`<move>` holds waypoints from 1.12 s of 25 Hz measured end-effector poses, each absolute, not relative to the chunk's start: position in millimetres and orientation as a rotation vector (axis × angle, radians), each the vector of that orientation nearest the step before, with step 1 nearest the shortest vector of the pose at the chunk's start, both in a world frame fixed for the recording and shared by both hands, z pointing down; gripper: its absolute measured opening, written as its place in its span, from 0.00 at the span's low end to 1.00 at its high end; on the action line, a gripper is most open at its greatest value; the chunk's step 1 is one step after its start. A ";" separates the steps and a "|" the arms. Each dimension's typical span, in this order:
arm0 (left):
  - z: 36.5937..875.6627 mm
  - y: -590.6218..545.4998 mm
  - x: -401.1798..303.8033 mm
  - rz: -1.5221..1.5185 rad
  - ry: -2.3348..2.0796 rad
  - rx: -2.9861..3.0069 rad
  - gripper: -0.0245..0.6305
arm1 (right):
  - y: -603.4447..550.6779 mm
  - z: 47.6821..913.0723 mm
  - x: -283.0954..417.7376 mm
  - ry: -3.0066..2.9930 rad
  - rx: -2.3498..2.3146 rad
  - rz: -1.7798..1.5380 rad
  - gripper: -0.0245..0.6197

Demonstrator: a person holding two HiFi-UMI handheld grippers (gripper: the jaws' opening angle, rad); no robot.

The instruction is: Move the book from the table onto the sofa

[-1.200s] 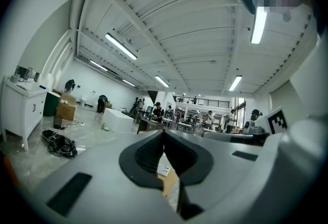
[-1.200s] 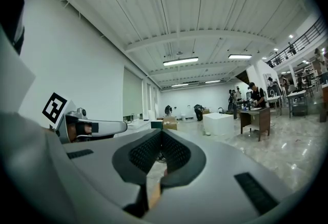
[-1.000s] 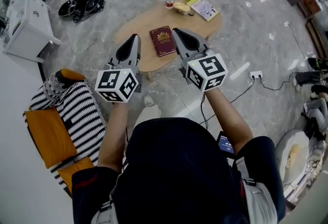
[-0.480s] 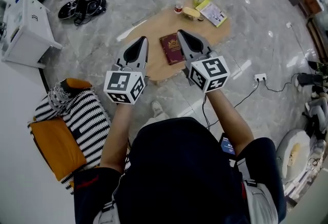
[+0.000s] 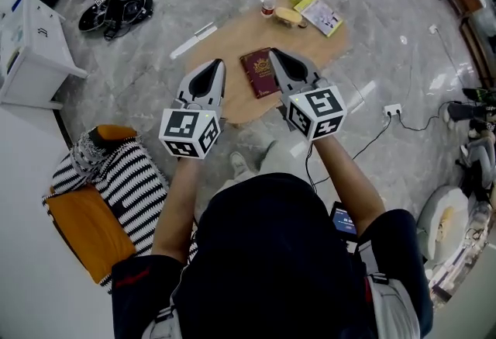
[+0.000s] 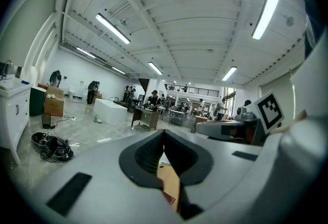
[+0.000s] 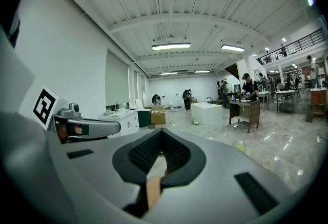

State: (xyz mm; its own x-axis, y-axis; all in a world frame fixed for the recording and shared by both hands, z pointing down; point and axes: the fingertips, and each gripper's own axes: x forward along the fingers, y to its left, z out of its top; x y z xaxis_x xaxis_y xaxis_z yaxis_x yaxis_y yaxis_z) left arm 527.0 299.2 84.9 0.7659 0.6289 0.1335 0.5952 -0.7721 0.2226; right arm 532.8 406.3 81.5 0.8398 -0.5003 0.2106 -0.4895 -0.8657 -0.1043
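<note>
both arms stretch forward side by side. left gripper (image 5: 213, 66) and right gripper (image 5: 276, 55) closed, holding nothing. red book (image 5: 256, 75) on wooden table (image 5: 229, 31) between them.

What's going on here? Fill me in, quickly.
A person holds a grey two-jaw gripper in each hand. The left gripper and right gripper are both shut and empty. In the head view they flank the dark red hardcover book with a gold emblem, which lies untouched on the low wooden table. The orange sofa with a striped throw sits to the person's left.
</note>
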 end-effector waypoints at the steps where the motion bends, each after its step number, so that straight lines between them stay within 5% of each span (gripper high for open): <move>1: 87.7 300.9 529.1 0.311 0.975 2.791 0.06 | 408.8 84.2 534.8 0.797 -2.966 -0.370 0.05; 28: 239.9 353.5 578.0 0.638 0.913 2.742 0.06 | 484.0 244.4 573.3 0.770 -2.885 -0.816 0.05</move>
